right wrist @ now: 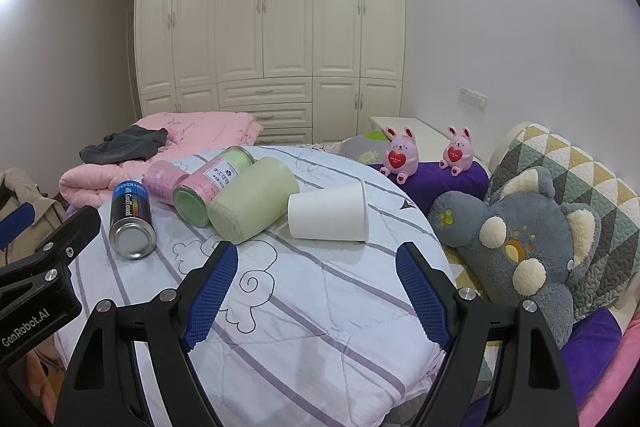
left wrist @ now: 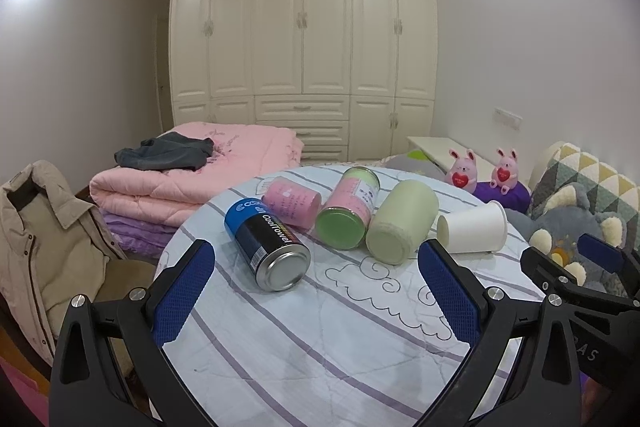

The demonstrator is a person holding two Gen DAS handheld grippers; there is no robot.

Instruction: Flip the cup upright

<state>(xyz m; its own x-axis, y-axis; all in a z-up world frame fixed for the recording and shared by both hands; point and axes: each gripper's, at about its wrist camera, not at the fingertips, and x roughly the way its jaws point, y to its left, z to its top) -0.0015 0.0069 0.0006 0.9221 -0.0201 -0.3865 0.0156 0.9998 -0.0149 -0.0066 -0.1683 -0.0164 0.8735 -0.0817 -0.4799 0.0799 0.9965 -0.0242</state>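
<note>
Striped quilt point(right wrist: 320, 307) under toppled white cup point(right wrist: 328, 213), seemingly bedroom; both tools point(left wrist: 316, 291) point(right wrist: 316, 291) wide open, empty.

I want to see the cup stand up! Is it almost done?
Not yet. Nothing looks done: the white cup lies on its side on the quilt-covered table, beside the pale green container. Nothing is in hand either: the right gripper and left gripper are both open and empty, short of it. Left: grab the cup and tip it upright.

White cup point(right wrist: 328, 213) front clear; green jar point(right wrist: 252, 205) beside left.
</note>
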